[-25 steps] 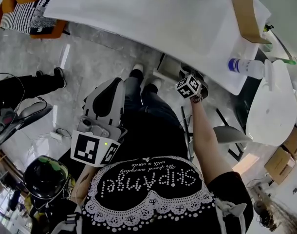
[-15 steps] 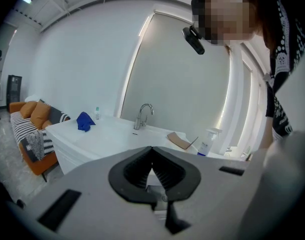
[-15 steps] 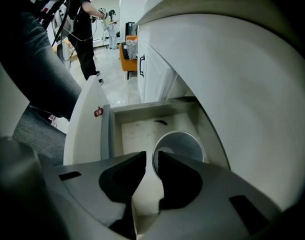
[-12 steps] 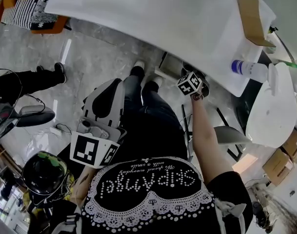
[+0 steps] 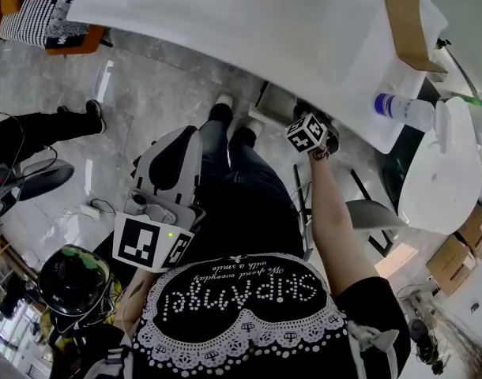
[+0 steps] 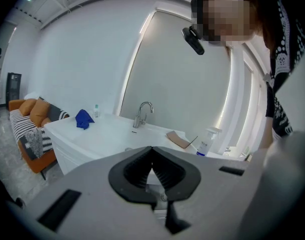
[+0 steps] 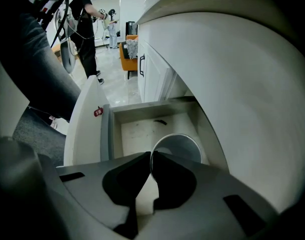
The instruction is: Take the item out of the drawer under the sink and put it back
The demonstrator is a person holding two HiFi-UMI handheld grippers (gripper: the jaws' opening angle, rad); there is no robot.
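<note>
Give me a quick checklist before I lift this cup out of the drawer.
1. Drawer pulled open: ok.
2. Right gripper, jaws just closed, fingers on the grey cup rim: ok.
3. Grip firm enough to lift: cannot tell.
4. Left gripper shut, empty, away from the drawer: ok.
5. Room for the cup to rise past the white counter: cannot tell.

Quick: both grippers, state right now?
Left gripper: shut, empty.
Right gripper: jaws have just been closing, now shut on the rim of the metal cup.
</note>
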